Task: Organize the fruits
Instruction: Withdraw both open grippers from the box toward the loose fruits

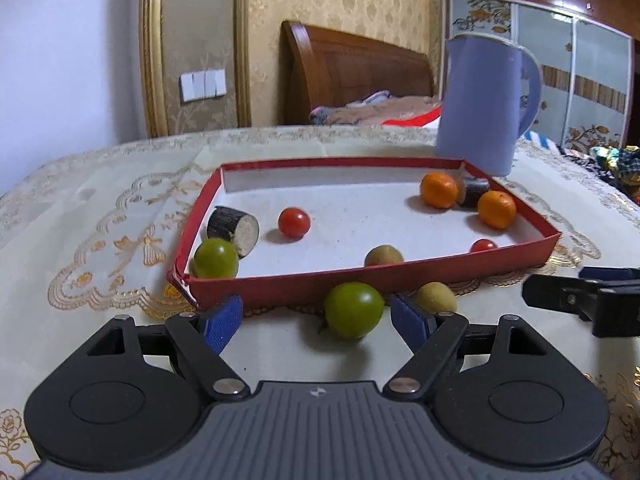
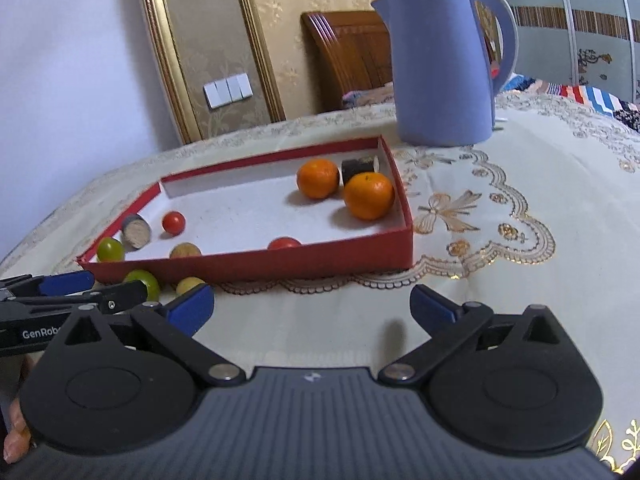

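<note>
Hovering low over the table point(image 1: 100, 208), the left gripper point(image 1: 316, 316) stands released, its blue pads apart with a green fruit point(image 1: 354, 310) lying between them, untouched on either side. It looks lined up this way so the pads can close on that fruit next. The fruit sits on the cloth just ahead of the gripper, outside the red tray point(image 1: 372, 278) and close against its near wall. Just beyond the right pad lies a smaller yellowish fruit point(image 1: 436, 298), also outside the tray, so both probably remain to be lifted in.

The right gripper point(image 2: 312, 306) is released too, with nothing between its pads — only bare cloth ahead. It seems to wait off to the side, its tip showing at the right edge of the left view, leaving the left one room to work.

Counting what lies in the tray beyond the left gripper: two oranges point(image 1: 439, 189) at the far right, two red tomatoes point(image 1: 294, 222), one green fruit point(image 1: 216, 258) in the near left corner, one yellowish fruit half hidden behind the near wall, and two dark cut pieces point(image 1: 234, 229) with pale ends — one beside the green fruit, one between the oranges. That makes eight in the tray and two outside. One lilac jug point(image 1: 480, 104) stands past the tray's far right corner, apart from the sorting.
</note>
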Tool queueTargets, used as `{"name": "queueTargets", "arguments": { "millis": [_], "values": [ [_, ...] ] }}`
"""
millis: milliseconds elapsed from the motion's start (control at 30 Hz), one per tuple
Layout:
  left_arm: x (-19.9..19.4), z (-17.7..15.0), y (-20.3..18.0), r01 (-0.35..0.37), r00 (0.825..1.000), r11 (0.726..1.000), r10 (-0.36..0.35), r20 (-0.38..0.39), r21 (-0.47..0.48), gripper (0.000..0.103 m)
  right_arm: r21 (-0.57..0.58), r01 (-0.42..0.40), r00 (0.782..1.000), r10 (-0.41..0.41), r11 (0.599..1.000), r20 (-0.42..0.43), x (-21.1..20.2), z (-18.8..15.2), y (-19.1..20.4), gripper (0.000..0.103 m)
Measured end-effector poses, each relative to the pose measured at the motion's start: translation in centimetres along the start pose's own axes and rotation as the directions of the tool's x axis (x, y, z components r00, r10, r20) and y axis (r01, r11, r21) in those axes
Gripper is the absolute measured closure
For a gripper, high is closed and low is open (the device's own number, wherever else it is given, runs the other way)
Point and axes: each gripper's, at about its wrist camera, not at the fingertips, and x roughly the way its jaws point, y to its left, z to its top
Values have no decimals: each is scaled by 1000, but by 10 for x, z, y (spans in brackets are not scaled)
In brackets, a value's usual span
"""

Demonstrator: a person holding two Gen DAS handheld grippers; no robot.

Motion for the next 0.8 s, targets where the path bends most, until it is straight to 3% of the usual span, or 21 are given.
{"name": "queueTargets", "arguments": {
  "millis": [333,800],
  "values": [
    [5,1,3,3,1000,1000,-4,-30,-17,21,13,12,1000,-12,1000,-23,4,0,-1,0],
    [1,1,-3,33,999,999,-33,1,22,22,22,20,999,-19,1000,-45,8,0,-2,0]
  ]
}}
